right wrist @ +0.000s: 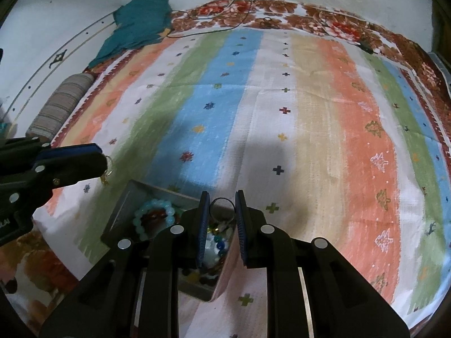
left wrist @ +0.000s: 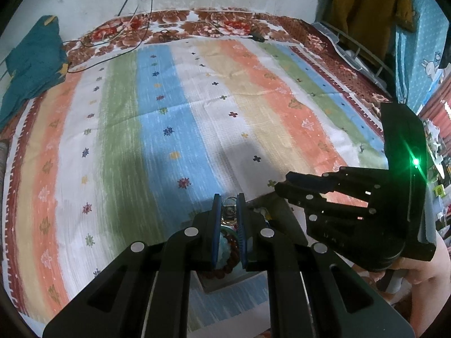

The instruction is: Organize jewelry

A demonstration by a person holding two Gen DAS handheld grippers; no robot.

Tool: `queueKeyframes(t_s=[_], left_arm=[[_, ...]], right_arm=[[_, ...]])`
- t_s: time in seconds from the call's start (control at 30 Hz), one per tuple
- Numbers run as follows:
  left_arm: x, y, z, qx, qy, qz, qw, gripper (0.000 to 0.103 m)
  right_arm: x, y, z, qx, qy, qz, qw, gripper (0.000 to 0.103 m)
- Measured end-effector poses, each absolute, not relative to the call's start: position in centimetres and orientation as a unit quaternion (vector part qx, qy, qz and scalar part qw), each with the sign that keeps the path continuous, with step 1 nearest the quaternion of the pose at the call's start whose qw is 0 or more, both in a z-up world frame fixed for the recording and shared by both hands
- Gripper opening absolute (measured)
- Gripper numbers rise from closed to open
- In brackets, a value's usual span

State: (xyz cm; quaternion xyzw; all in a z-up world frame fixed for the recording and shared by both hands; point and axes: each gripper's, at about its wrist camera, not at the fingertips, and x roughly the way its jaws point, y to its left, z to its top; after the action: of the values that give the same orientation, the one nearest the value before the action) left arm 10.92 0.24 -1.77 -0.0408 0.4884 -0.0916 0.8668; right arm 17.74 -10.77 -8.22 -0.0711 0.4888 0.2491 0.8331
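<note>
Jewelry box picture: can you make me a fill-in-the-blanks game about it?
The right gripper pinches a dark ring between its ____ pads. The pale bead bracelet lies inside the ____. The left gripper holds a small dangling trinket coloured ____.
Missing words: blue; box; gold.

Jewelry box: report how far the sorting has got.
Nothing is laid out on the bedspread yet. In hand: the left claw pinches a gold trinket, the right claw a dark ring. Left: the pale blue bracelet and other beads sit in the box.
</note>
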Motion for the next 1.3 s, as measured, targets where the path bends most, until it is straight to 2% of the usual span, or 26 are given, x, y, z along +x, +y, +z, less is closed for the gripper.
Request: queueKeyframes(t_s=[0.23,0.27,0.3,0.33,0.43,0.57,0.73,0.93,1.0,1.17,1.3], left_arm=[[10.4,0.3,-2.0,-0.046,0.492,-0.087,0.865,0.01],[10.4,0.4,-2.1,-0.047,0.494,-0.085,0.864,0.013],[10.5,0.6,-2.2,-0.054,0.496,-0.081,0.863,0.023],[10.6,1.1,-2.2,-0.065,0.498,-0.075,0.861,0.027],[10.6,1.9,-2.2,-0.073,0.497,-0.059,0.862,0.028],[10.1,2.3,-2.4,-0.076,0.503,-0.059,0.859,0.042],[9.1,2.0,-2.3,-0.063,0.5,-0.057,0.862,0.048],[8.2,1.8,-2.3,-0.044,0.497,-0.043,0.866,0.068],[8.0,1.8,-2.3,-0.04,0.495,-0.041,0.867,0.077],[7.4,1.5,-2.5,-0.027,0.494,-0.034,0.869,0.095],[6.6,1.3,-2.6,-0.019,0.493,-0.029,0.869,0.097]], right_arm=[[17.1,-10.1,-8.3,-0.059,0.494,0.268,0.825,0.019],[17.1,-9.9,-8.4,-0.058,0.495,0.272,0.823,0.02],[17.0,-9.8,-8.5,-0.059,0.498,0.272,0.821,0.022],[17.0,-9.8,-8.5,-0.061,0.498,0.271,0.821,0.028],[16.9,-10.3,-8.3,-0.065,0.493,0.259,0.828,0.036],[16.8,-11.8,-8.0,-0.06,0.489,0.237,0.837,0.045],[16.2,-13.1,-7.4,-0.051,0.48,0.228,0.846,0.056],[15.9,-13.7,-7.2,-0.054,0.474,0.215,0.852,0.067],[15.6,-13.9,-7.0,-0.053,0.466,0.215,0.857,0.07],[14.9,-14.4,-6.7,-0.043,0.454,0.218,0.863,0.08],[14.2,-14.8,-6.5,-0.039,0.448,0.219,0.866,0.088]])
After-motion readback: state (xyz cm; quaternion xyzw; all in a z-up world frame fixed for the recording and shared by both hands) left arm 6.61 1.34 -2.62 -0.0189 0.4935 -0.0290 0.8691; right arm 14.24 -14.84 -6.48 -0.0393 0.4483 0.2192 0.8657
